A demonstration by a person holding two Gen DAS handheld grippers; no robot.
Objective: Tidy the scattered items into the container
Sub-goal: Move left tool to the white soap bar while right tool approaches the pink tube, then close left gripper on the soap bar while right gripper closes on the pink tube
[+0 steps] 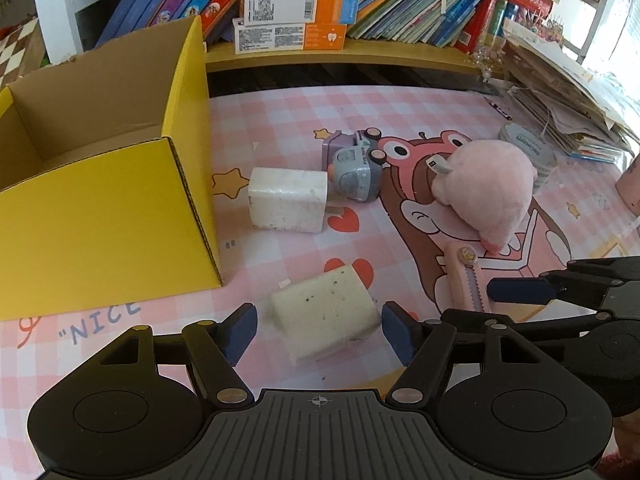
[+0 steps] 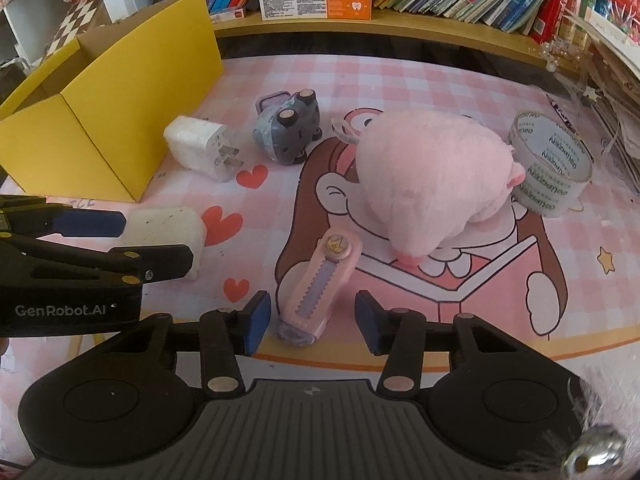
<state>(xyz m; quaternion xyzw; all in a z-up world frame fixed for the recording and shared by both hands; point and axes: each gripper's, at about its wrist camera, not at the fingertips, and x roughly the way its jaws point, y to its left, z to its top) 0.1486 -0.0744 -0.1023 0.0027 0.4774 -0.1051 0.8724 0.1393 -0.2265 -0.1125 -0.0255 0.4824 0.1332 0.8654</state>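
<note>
Left gripper (image 1: 318, 330) is low over the mat, jaws apart, straddling the near white charger block (image 1: 326, 312). The block sits tilted between the blue pads, a sliver of mat visible on each side, so nothing is clamped. Over on the other hand, the right gripper (image 2: 312, 320) brackets the near end of the pink utility knife (image 2: 318, 294); there are gaps on both sides there too, so those jaws are open around it, not pressing. The knife lies flat on the mat, its slider facing up, pointing away toward the plush.

Moving outward: the pink plush toy (image 2: 424, 184) lies slumped in the middle of the mat, just beyond the knife's far end. Behind it on the right lies the roll of clear tape (image 2: 552, 168), touching or nearly touching the plush; I cannot tell which. To the left of the plush, the grey toy car (image 2: 286, 130) is tipped on its side, wheels showing. Beside the car sits a second white charger (image 2: 198, 148), prongs pointing toward the car.

Further left, the yellow cardboard box (image 1: 100, 216) stands open on the pink checked mat (image 1: 280, 112), close beside both chargers. Inside, only bare cardboard shows from here. At the back, a wooden shelf (image 1: 340, 54) carries slanted books and two orange-and-white cartons (image 1: 292, 20).
</note>
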